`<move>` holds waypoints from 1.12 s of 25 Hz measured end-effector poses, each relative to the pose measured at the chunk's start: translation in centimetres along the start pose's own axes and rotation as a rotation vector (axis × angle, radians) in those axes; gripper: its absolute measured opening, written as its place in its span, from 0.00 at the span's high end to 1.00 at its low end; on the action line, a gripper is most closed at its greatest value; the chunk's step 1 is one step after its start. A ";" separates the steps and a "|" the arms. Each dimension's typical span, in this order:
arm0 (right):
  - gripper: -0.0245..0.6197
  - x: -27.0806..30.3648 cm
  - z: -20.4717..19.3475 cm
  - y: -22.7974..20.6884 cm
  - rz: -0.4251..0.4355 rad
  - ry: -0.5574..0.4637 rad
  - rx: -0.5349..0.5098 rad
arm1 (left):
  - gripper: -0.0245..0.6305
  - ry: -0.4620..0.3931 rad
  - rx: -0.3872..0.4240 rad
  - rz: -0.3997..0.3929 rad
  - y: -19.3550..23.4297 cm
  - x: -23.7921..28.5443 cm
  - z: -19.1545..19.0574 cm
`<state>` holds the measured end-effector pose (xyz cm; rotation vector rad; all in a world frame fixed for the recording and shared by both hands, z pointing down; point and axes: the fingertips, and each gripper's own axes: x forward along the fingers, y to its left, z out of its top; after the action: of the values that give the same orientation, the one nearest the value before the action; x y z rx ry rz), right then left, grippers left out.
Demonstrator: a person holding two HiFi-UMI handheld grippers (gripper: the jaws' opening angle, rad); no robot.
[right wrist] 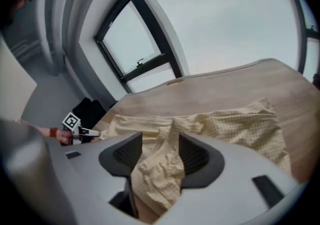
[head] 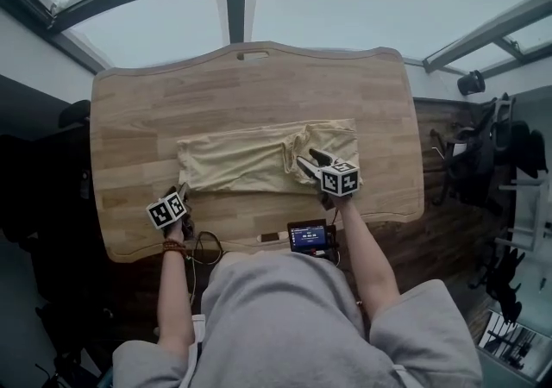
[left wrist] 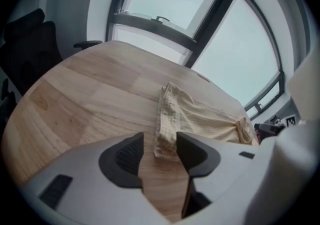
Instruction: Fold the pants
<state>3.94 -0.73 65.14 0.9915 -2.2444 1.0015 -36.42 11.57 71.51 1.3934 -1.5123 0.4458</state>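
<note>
Head view, pants: pale yellow pants (head: 250, 160) lie as 1 long band across the middle of the wooden table (head: 259, 84), the rumpled end to the right.
Head view, grippers: left gripper (head: 182, 193) sits at the band's near left corner. The right gripper (head: 309, 160) is over the rumpled right end.
Left gripper view, jaws: apart, with a corner of the pants (left wrist: 167, 141) lying loose between them, not pinched.
Right gripper view, jaws: wide apart, bunched cloth (right wrist: 157, 166) between them, neither pad pressing on it.
Done: probably 1 lengthwise fold, leg on leg.
Left: crosswise folds into a compact stack, it seems, and the right end wants smoothing.
</note>
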 end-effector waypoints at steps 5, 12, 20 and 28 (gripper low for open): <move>0.63 2.5 -0.9 -2.8 -0.113 0.058 0.039 | 0.64 0.041 -0.015 0.004 1.2 1.1 -0.1; 0.64 8.0 -2.5 0.8 -0.100 0.263 -0.283 | 0.64 0.065 -0.080 0.009 0.7 2.2 -0.7; 0.67 -0.4 -0.4 0.0 -0.179 0.050 -0.255 | 0.64 -0.028 -0.223 -0.056 0.6 0.9 1.5; 0.70 -10.2 -5.6 -9.2 -0.423 -0.036 0.089 | 0.65 0.041 -0.081 0.041 -0.3 3.1 -0.4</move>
<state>18.15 3.63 65.70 1.4566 -1.9112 0.9012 -35.48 10.10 74.18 1.2846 -1.5114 0.4315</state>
